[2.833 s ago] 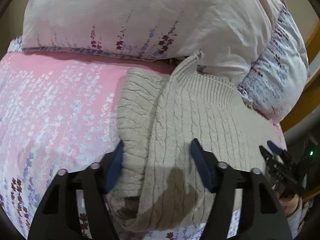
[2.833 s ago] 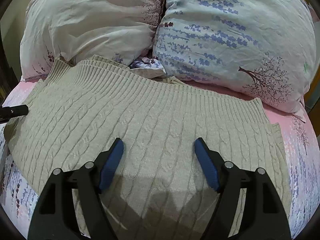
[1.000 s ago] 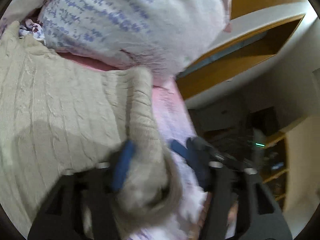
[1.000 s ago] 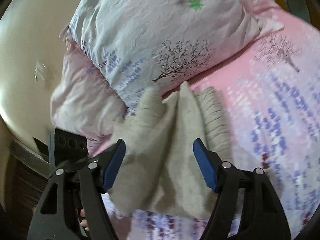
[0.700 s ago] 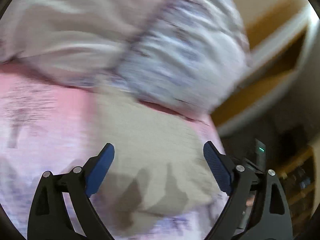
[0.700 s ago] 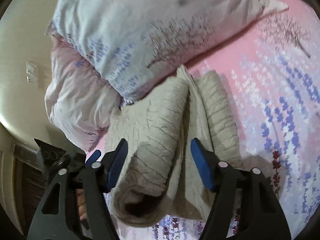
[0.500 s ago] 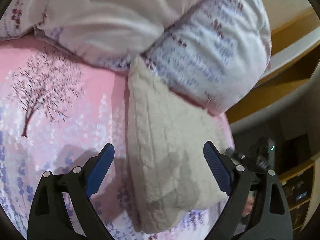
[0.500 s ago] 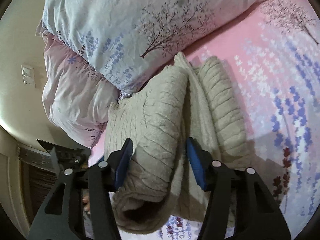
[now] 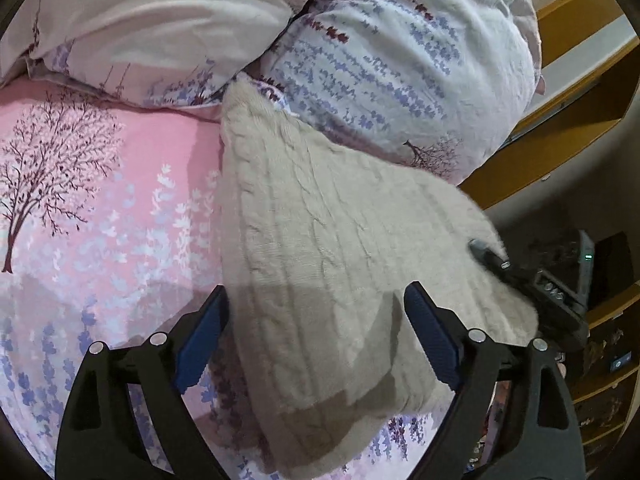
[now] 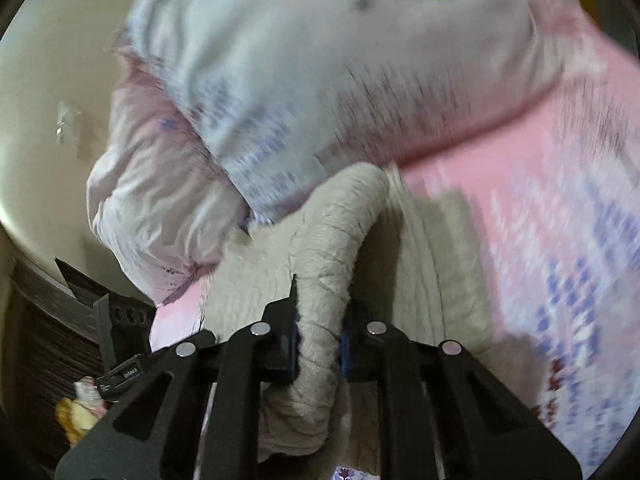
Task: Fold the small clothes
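1. Right tool [image 10: 318, 344]: clenched on a rolled fold of the beige cable-knit sweater [image 10: 332, 264]; its blue pads have just been closing and now pinch the knit at the near edge of the garment; the right wrist view is blurred, so how many layers are caught cannot be told.
2. Left tool [image 9: 316, 340]: released, its blue-padded fingers [image 9: 202, 338] spread wide to either side of the sweater [image 9: 320, 248] without pressing it; the near end of the garment lies between them.
3. Beige cable-knit sweater: folded to a long narrow bundle on the pink floral bedsheet [image 9: 100, 200]; its far tip runs up against the pillows; in the left wrist view the right tool [image 9: 500, 264] shows at the bundle's right edge.
4. White pillow with purple flower print [image 9: 400, 60] and pale pink pillow [image 9: 140, 20]: stacked at the head of the bed, touching the sweater's far end.
5. Judged step: the right tool seems set to carry the pinched fold over, shortening the bundle.
6. Judged risks: a pinch holding only the top layer may let the lower layers slide out and undo the fold; with the left tool unclenched nothing anchors the near end, so the whole bundle may drag across the sheet; the far tip may snag on the pillows and skew the fold.
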Motion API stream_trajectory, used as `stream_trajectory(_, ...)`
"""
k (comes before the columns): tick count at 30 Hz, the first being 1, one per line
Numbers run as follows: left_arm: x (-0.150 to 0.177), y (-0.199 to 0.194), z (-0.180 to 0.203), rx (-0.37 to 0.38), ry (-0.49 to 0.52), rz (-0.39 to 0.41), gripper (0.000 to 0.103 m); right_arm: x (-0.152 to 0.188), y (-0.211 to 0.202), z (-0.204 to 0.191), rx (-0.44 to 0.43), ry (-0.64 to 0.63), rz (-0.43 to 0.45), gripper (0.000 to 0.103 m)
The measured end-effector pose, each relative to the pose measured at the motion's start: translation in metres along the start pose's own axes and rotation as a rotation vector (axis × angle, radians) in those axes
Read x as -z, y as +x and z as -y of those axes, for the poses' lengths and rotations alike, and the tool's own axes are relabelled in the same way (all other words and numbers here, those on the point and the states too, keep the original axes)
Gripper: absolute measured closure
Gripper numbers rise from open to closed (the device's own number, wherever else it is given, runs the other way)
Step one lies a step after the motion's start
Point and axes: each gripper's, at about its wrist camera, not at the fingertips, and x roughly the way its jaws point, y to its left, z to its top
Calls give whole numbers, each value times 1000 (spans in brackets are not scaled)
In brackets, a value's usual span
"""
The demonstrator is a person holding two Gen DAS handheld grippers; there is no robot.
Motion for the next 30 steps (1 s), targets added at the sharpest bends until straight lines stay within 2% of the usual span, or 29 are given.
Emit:
stream_trajectory(4,4,-5,2,0,31,5,14,0,-26,1,67,-36,98,89)
stream_trajectory(6,5,1,3,1,33,-8,15,3,-21,14,105,-20,68,88)
stream_trajectory(7,8,4,4,4,30,-20,16,6,-11,26,146,5,16,86)
stream_trajectory(9,12,9,3,16,21,-41,21,13,1,46,182,82,-54,77)
stream_trajectory(10,14,7,3,24,19,-41,22,14,-3,51,162,106,-38,70)
stream_trajectory(14,17,-3,4,40,19,-36,26,19,-37,56,103,137,27,57)
stream_trajectory(17,28,-14,5,43,27,-36,26,30,-57,51,71,130,33,57)
stream_trajectory(22,47,-18,5,3,24,-55,26,50,-70,38,27,100,15,57)
stream_trajectory(24,53,-15,6,-8,26,-63,33,57,-67,29,23,79,-2,57)
stream_trajectory(25,55,-15,8,-13,31,-50,35,60,-61,25,37,59,-12,60)
stream_trajectory(26,57,-15,9,-9,39,-47,46,63,-58,22,63,33,-21,77)
stream_trajectory(27,59,-14,9,10,42,-57,63,65,-57,21,87,14,-26,89)
stream_trajectory(28,60,-13,9,28,39,-67,68,65,-54,20,110,1,-32,92)
stream_trajectory(30,62,-14,11,24,53,-59,76,65,-62,13,105,-21,21,95)
